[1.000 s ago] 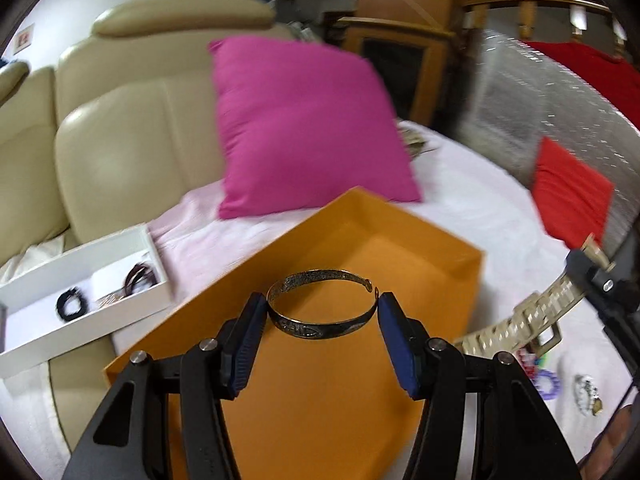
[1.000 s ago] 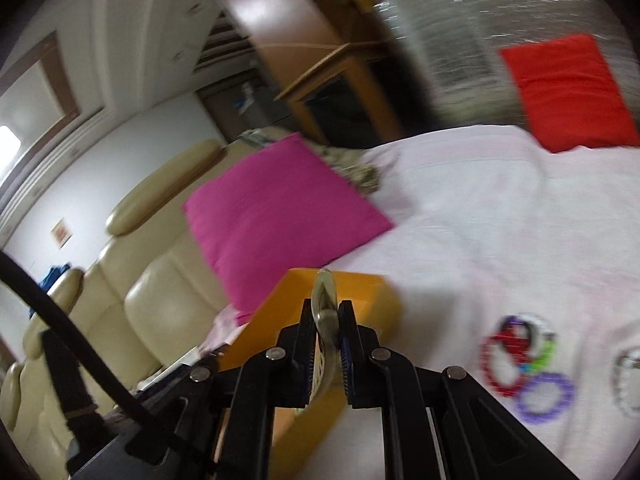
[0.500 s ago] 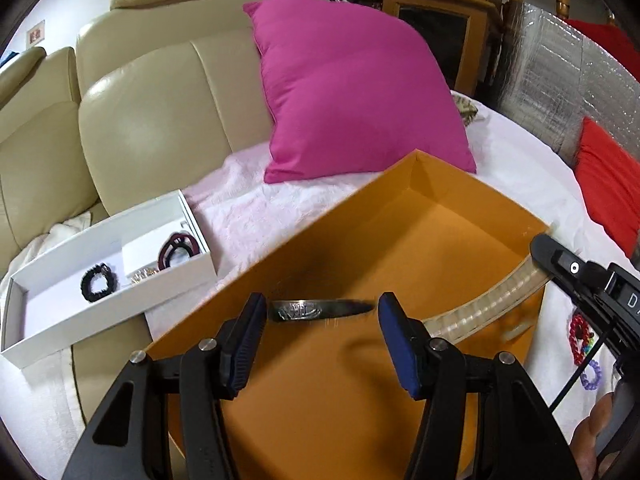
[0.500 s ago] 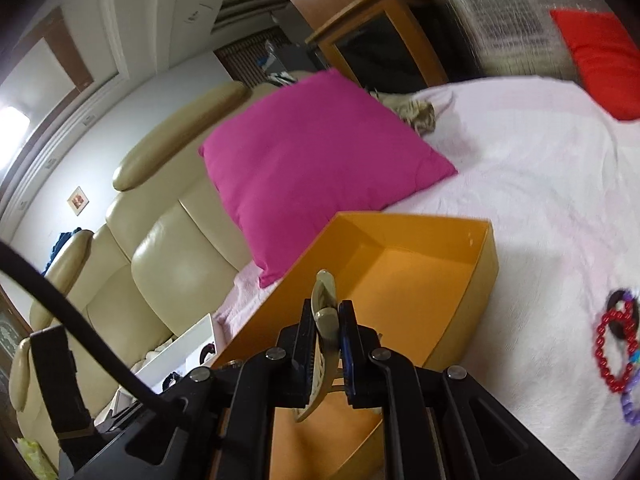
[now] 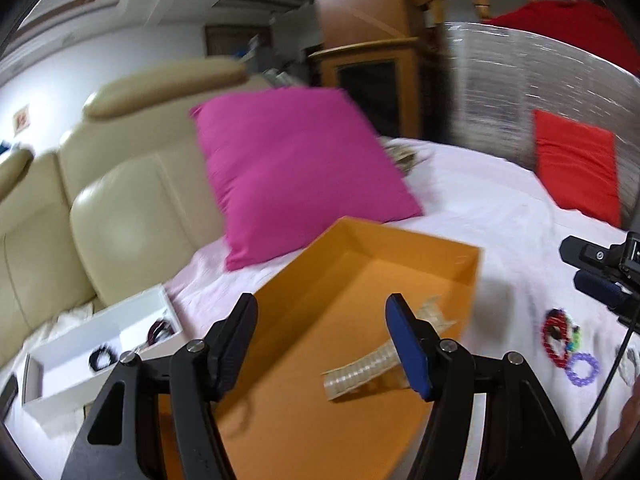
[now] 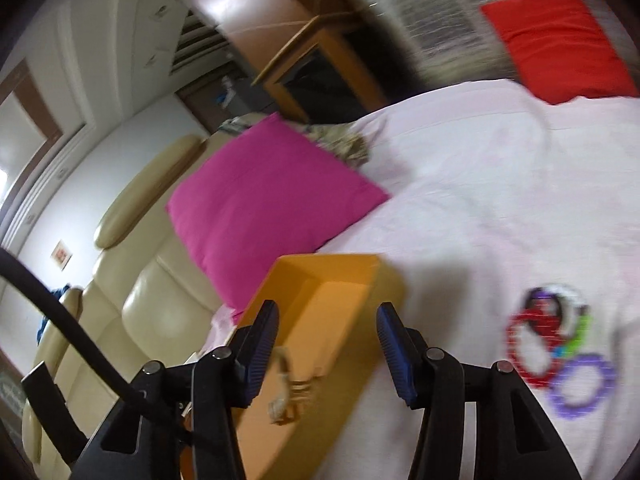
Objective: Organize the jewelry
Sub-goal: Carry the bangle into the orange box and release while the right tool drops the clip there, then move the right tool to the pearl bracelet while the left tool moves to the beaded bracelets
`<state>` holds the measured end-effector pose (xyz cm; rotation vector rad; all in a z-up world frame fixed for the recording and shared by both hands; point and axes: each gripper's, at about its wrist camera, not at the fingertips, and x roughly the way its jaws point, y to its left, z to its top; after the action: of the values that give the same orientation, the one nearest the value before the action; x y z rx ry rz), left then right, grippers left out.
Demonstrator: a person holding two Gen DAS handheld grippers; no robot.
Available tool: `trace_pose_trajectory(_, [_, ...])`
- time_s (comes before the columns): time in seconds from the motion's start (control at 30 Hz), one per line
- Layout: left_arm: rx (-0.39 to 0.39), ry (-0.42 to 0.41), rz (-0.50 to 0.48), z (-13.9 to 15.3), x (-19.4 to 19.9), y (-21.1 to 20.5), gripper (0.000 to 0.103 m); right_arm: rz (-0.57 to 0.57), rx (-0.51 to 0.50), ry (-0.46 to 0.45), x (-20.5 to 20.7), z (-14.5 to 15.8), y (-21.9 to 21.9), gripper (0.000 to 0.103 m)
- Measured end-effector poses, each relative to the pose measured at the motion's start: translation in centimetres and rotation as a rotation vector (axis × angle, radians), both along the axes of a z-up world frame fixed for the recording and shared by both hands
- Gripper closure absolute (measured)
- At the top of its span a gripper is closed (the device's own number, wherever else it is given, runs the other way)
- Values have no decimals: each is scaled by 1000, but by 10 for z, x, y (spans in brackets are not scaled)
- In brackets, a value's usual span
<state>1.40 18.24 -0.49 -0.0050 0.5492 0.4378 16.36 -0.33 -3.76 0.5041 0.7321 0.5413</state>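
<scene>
Pale gold metal watch band [image 5: 384, 360] lies inside the orange cardboard tray [image 5: 400, 248] on the white cloth, near its right wall. Both my claws, left [image 5: 322, 340] and right [image 6: 326, 344], are opening with nothing between them; beaded bracelets [image 6: 556, 336] lie right.

The orange box [image 5: 372, 280] at lower centre looks like matt card, smooth inside. In it lies a pale watch band [image 5: 360, 372] of linked segments with a dull metallic sheen. The sofa [image 5: 120, 208] at left is glossy cream leather. The pink cushion [image 5: 296, 172] and red cushion [image 5: 572, 168] are matt woven cloth, as is the white bedsheet [image 5: 500, 216]. Beaded bracelets [image 6: 560, 344] at lower right look like shiny plastic. The cabinet [image 5: 368, 64] at top is polished wood.
</scene>
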Motion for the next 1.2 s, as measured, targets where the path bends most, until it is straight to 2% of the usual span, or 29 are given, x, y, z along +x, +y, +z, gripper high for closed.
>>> trace_pose_trajectory(0.17, [23, 1, -121, 3, 10, -41, 31, -99, -20, 57, -8, 2, -74, 48])
trace_pose_trajectory(0.3, [26, 36, -229, -3, 20, -75, 30, -186, -21, 115, -22, -1, -138, 48])
trace_pose_trajectory(0.43, [19, 126, -343, -18, 35, -105, 29, -243, 29, 197, -35, -11, -197, 49])
trace_pose_trajectory(0.5, [-12, 184, -406, -28, 45, -118, 29, -258, 43, 231, -40, -16, -219, 48])
trace_pose_trajectory(0.6, [-67, 259, -446, -41, 58, -129, 29, -294, 9, 281, -44, -24, -248, 48])
trace_pose_trajectory(0.8, [-100, 307, -459, -53, 72, -139, 29, -318, -31, 383, -43, -55, -279, 54])
trace_pose_trajectory(0.9, [-138, 335, -473, -58, 77, -143, 29, -294, -22, 427, -37, -69, -283, 62])
trace_pose_trajectory(1.1, [-95, 341, -494, -61, 79, -152, 29, -284, -73, 447, -28, -79, -274, 68])
trace_pose_trajectory(1.2, [-86, 347, -482, -62, 81, -148, 29, -288, -75, 403, -27, -72, -270, 68])
